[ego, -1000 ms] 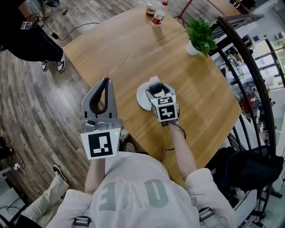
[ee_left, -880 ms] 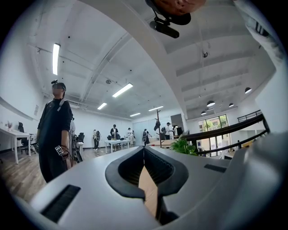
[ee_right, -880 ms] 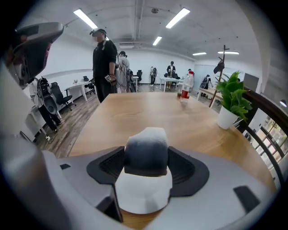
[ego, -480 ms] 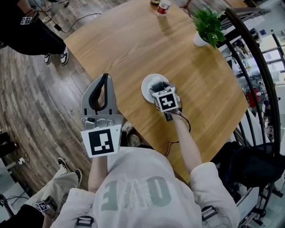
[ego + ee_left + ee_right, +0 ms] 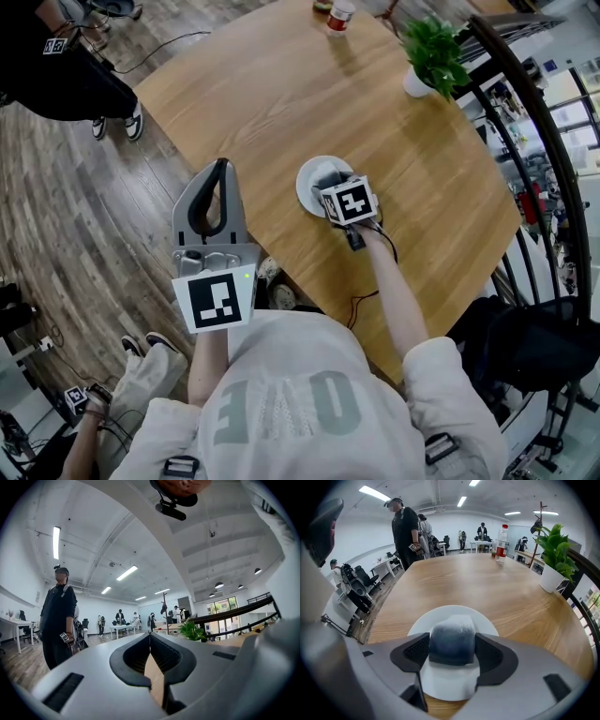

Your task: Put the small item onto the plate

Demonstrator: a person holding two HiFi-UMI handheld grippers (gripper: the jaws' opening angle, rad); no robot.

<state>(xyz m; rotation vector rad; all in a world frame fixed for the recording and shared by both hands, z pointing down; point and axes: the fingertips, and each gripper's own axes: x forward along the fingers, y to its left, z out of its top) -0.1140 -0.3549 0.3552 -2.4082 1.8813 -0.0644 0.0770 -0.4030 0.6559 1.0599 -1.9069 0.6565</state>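
A white plate [image 5: 307, 184] lies on the round wooden table [image 5: 281, 84] near its front edge. My right gripper [image 5: 330, 180] hangs just over the plate. In the right gripper view the right gripper [image 5: 453, 654] is shut on the small item [image 5: 452, 639], a rounded grey-blue and white block, and the plate [image 5: 440, 616] shows directly beneath it. Whether the item touches the plate I cannot tell. My left gripper [image 5: 222, 166] is held off the table's left edge over the floor, shut and empty. The left gripper [image 5: 150, 637] points level across the room.
A potted plant [image 5: 433, 52] and a red-labelled bottle [image 5: 341, 13] stand at the table's far side. A dark curved railing [image 5: 534, 122] runs along the right. A person in black [image 5: 56, 75] stands on the wood floor at far left; another person's legs [image 5: 155, 370] are close behind me.
The right gripper has stayed over the plate with the item, its marker cube tilting slightly. The left gripper has not moved. The person at lower left has shifted.
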